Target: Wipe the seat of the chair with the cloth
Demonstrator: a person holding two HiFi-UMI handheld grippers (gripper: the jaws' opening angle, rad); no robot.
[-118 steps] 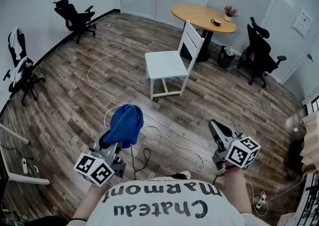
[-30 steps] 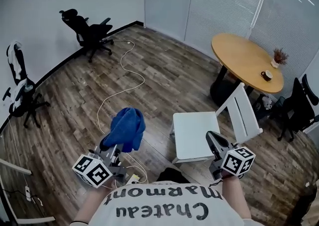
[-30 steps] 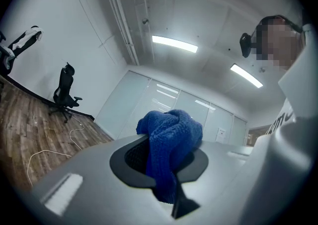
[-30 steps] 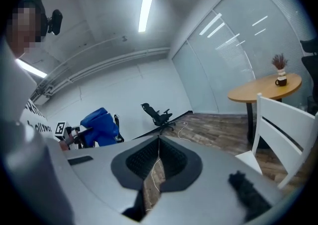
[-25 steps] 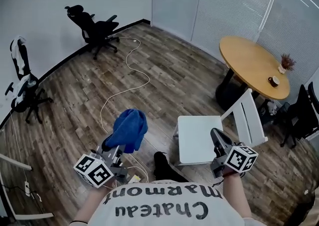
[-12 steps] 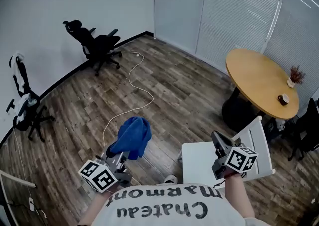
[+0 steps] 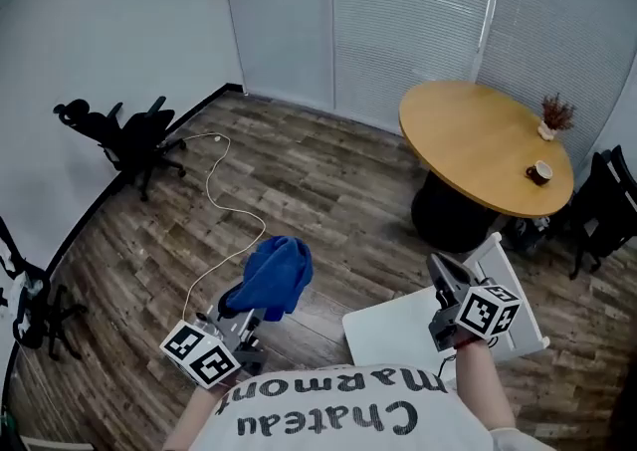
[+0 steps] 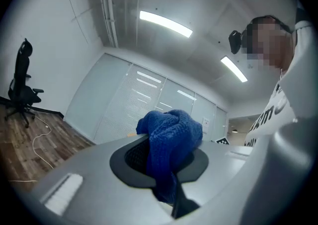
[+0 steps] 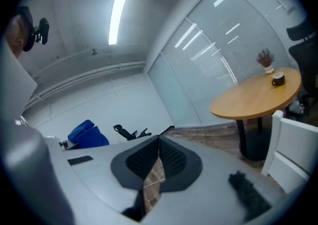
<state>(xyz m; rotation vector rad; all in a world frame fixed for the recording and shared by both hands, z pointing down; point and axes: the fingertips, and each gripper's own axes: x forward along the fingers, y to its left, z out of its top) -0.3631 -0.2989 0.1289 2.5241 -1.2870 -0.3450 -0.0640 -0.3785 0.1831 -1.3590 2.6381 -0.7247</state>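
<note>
A bunched blue cloth (image 7: 276, 275) sticks up from my left gripper (image 7: 245, 306), which is shut on it at the lower left of the head view. The left gripper view shows the cloth (image 8: 171, 142) pinched between the jaws. The white chair (image 7: 396, 333) stands at the lower right, its flat seat close in front of me and its slatted back (image 7: 516, 288) to the right. My right gripper (image 7: 439, 267) hovers above the seat's far right part, shut with nothing in it. From the right gripper view the cloth (image 9: 87, 134) shows at the left.
A round wooden table (image 7: 484, 142) with a cup (image 7: 537, 173) and a small plant (image 7: 551, 117) stands behind the chair. A black office chair (image 7: 124, 135) is at the left wall. A white cable (image 7: 227, 208) snakes across the wood floor.
The view has swung and closed in on the white chair, whose seat now lies right under my right gripper. Both grippers keep their hold and pose.
</note>
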